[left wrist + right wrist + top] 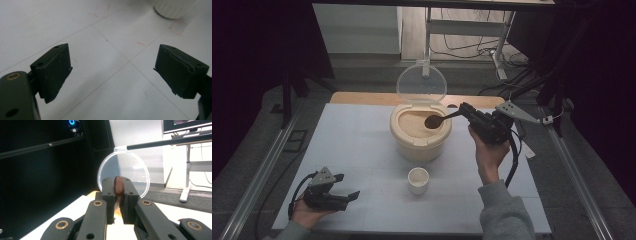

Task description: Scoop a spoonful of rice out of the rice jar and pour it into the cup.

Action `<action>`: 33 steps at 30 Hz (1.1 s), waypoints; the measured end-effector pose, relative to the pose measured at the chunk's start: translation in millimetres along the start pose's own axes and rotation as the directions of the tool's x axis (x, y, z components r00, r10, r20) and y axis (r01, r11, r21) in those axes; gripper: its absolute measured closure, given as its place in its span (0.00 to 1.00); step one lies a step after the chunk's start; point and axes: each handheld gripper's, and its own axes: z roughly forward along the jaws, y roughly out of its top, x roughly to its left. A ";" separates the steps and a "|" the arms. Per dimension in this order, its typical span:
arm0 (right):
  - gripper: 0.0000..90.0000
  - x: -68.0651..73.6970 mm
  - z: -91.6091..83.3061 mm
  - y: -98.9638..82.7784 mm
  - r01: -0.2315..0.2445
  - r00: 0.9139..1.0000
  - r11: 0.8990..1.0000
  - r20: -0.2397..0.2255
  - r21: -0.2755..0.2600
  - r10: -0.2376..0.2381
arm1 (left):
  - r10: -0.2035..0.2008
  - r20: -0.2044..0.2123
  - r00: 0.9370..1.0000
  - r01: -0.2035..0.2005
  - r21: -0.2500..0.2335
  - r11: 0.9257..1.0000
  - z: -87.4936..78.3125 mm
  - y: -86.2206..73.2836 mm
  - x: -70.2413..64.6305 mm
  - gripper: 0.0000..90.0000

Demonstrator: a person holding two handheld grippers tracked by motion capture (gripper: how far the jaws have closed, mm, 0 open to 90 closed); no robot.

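A cream round container [420, 135] stands mid-table with its clear lid [421, 84] hinged upright behind it; pale grain fills it. My right gripper [465, 111] is shut on the handle of a brown wooden spoon [434, 120], whose bowl hovers over the container's right side. In the right gripper view the spoon [118, 185] sits edge-on between the jaws, with the clear lid [125, 168] behind. A small white cup [418, 180] stands in front of the container. My left gripper [346, 186] rests open near the table's front left corner; the left gripper view has its pads [53, 71] wide apart over bare tabletop, the cup's base [172, 8] beyond.
The pale grey table [357, 150] has thin grid lines and faint red marks. A wooden strip runs along its far edge. Metal rails flank both sides. Desk legs and cables stand on the floor behind.
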 end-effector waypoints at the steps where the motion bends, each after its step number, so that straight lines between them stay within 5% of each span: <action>1: 0.92 0.0 0.0 0.0 0.000 1.000 1.000 0.000 0.000 0.000 | 0.000 0.000 1.000 0.000 0.002 1.000 0.2 0.0 0.0 0.15; 8: 0.92 4.2 10.1 3.5 0.074 0.995 0.997 0.062 0.030 -0.076 | -0.001 0.003 1.000 0.001 0.006 1.000 0.5 -0.1 -0.3 0.15; 14: 0.92 7.1 20.4 -0.2 0.159 0.979 0.982 0.111 0.098 -0.169 | 0.001 0.007 1.000 -0.001 0.010 1.000 1.4 0.4 -1.1 0.15; 21: 0.92 8.4 32.4 -9.6 0.172 0.974 0.975 0.120 0.143 -0.190 | 0.001 0.007 1.000 -0.002 0.014 1.000 2.0 0.1 -0.4 0.15; 25: 0.92 7.2 39.7 -16.4 0.110 0.985 0.979 0.115 0.173 -0.131 | 0.004 0.008 1.000 -0.004 0.015 1.000 2.4 0.2 -1.2 0.15; 28: 0.92 -0.2 42.7 -25.9 0.009 0.994 0.985 0.105 0.174 -0.027 | 0.005 0.010 1.000 -0.006 0.017 1.000 2.6 0.2 -1.3 0.15; 33: 0.92 -15.2 39.8 -37.1 -0.143 0.986 0.979 0.104 0.143 0.129 | 0.002 0.010 1.000 -0.003 0.018 1.000 3.8 0.8 -1.4 0.15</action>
